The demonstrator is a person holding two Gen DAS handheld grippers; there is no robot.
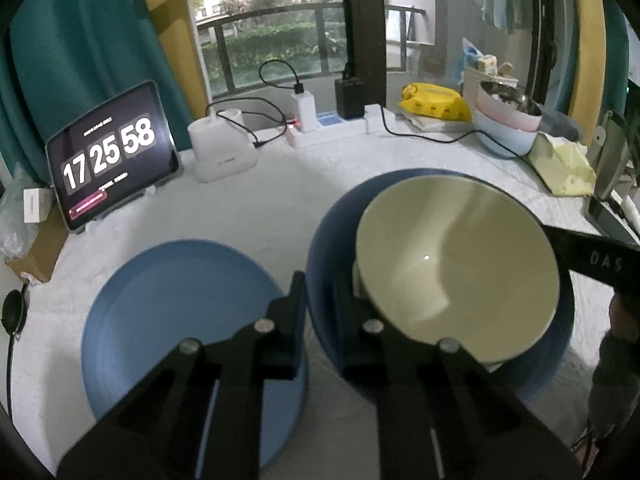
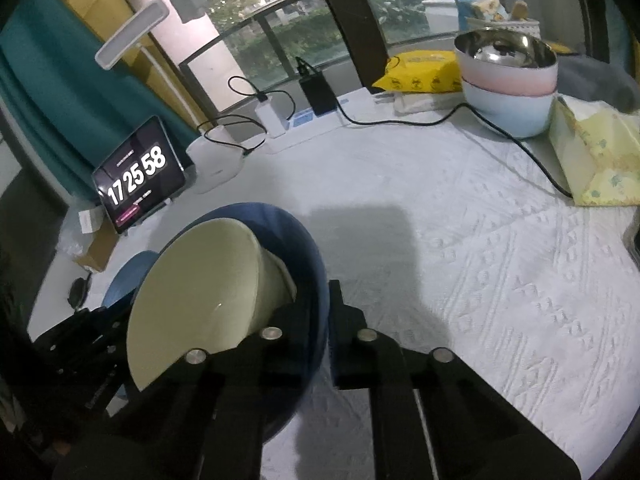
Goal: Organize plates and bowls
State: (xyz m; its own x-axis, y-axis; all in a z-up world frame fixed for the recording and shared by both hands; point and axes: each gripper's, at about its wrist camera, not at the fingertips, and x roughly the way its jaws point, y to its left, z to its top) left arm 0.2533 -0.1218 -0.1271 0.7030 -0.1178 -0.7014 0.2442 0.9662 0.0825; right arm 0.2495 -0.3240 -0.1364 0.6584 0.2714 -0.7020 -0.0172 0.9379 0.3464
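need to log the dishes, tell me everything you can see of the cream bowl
The cream bowl is a smooth, matte, pale yellow-green dish with a small foot, likely plastic or ceramic, and empty. It lies tilted on its side inside the dark blue bowl, opening toward the left gripper. Both grippers clamp the blue bowl's rim; whether they touch the cream bowl is unclear.

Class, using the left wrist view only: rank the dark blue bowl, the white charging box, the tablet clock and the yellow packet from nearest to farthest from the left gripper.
1. dark blue bowl, its rim between the left gripper fingers.
2. white charging box, mid-table, ahead and left.
3. tablet clock, far left; too close to call against the box.
4. yellow packet, back right by the window.
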